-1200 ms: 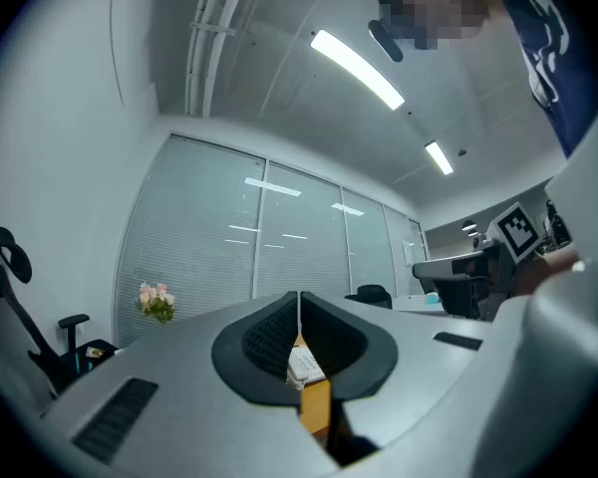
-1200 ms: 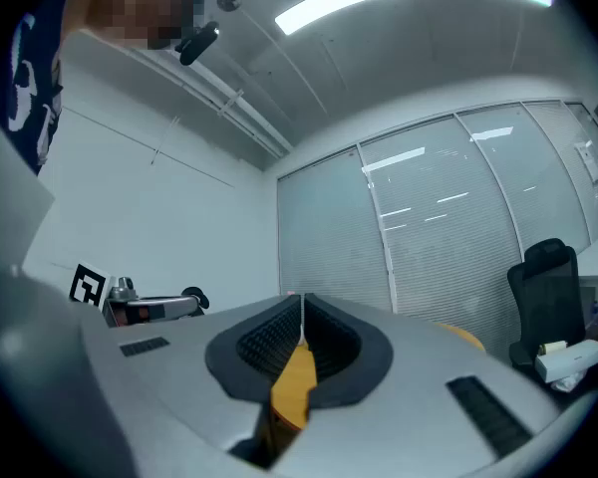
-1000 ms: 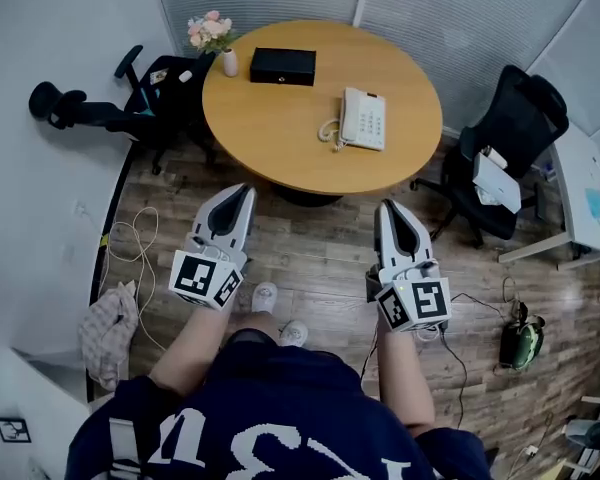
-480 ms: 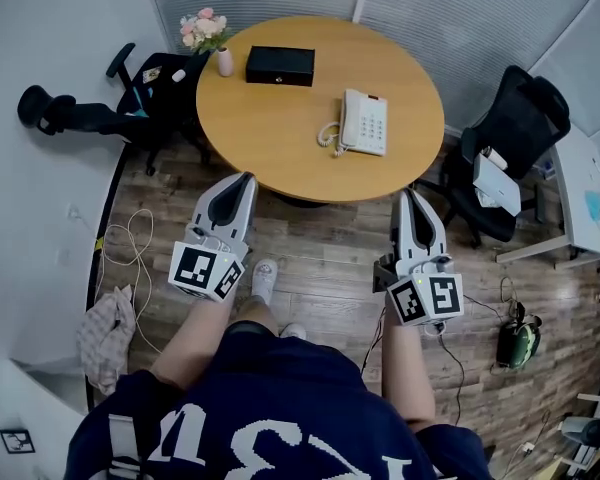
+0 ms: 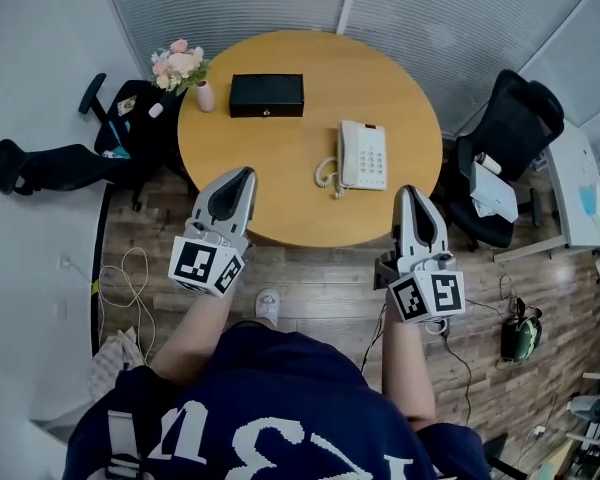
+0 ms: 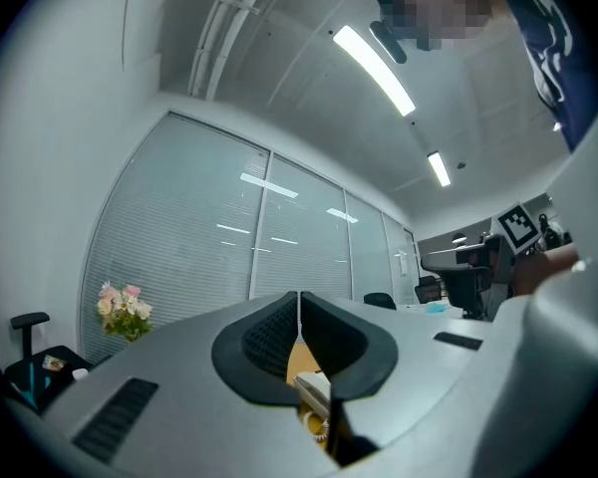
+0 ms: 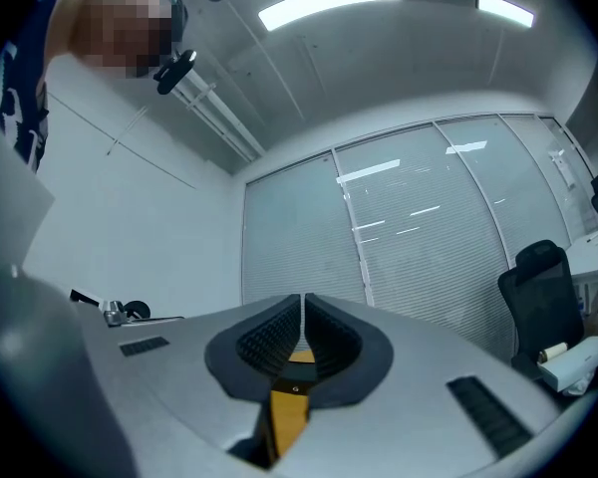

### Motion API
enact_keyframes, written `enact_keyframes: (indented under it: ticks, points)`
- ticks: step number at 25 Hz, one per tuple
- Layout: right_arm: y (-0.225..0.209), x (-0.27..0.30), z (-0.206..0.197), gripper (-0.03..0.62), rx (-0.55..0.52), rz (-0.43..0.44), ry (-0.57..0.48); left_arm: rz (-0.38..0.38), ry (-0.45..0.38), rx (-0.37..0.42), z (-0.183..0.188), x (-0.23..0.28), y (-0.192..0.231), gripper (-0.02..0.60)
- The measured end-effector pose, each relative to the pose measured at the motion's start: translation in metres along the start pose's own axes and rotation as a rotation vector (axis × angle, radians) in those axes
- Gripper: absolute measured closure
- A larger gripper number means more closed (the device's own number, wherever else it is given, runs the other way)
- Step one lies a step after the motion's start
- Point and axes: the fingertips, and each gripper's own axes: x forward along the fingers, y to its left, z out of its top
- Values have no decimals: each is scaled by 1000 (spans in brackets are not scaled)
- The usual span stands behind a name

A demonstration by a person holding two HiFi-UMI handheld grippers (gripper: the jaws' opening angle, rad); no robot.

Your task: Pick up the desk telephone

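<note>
Both grippers are fully closed and empty: the left gripper point(image 5: 244, 174) and the right gripper point(image 5: 411, 192) each show 2 ribbed pads pressed together with nothing between them, in the left gripper view point(image 6: 299, 305) and the right gripper view point(image 7: 302, 309) alike. Each gripper's grey body fills the lower half of its own view. Only a narrow slit under the pads shows a sliver of orange tabletop, and on the left a corner of the desk telephone point(image 6: 315, 390). A dark shape in the right slit is too small to identify.

From the head view, the desk telephone point(image 5: 364, 155) lies flat on the round table point(image 5: 280, 158), right of centre, its coiled cord point(image 5: 326, 173) on its left side. Both gripper tips overlap the table's near edge, either side of the telephone and apart from it. Bare wood surrounds the telephone. A black box point(image 5: 266, 95) sits farther back, a flower vase point(image 5: 202, 94) at the left rim. A black chair point(image 5: 505, 153) crowds the right edge.
</note>
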Motion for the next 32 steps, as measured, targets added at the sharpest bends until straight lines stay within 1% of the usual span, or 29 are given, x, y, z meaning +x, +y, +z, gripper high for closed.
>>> enact_keyframes:
  ticks: [4, 8, 12, 16, 20, 24, 28, 32]
  points:
    - [-11, 31, -7, 560, 1, -53, -1, -48, 11, -6, -7, 36, 26, 560]
    - [-19, 50, -18, 560, 3, -94, 18, -82, 22, -22, -16, 59, 45, 560]
    - [-24, 58, -29, 560, 5, -121, 55, -93, 42, -42, -27, 67, 55, 560]
    - [-28, 64, -34, 560, 13, -131, 66, -94, 64, -60, -37, 70, 61, 560]
    - [-30, 77, -42, 560, 16, -111, 77, -89, 75, -67, -47, 77, 65, 560]
    - [-37, 100, -38, 560, 8, -70, 57, -71, 64, -50, -46, 90, 70, 560]
    - [-48, 131, -31, 560, -30, -8, 44, -43, 41, -25, -38, 116, 77, 560]
    - [-72, 161, -25, 560, -30, 37, 33, -11, 24, -12, -35, 149, 80, 560]
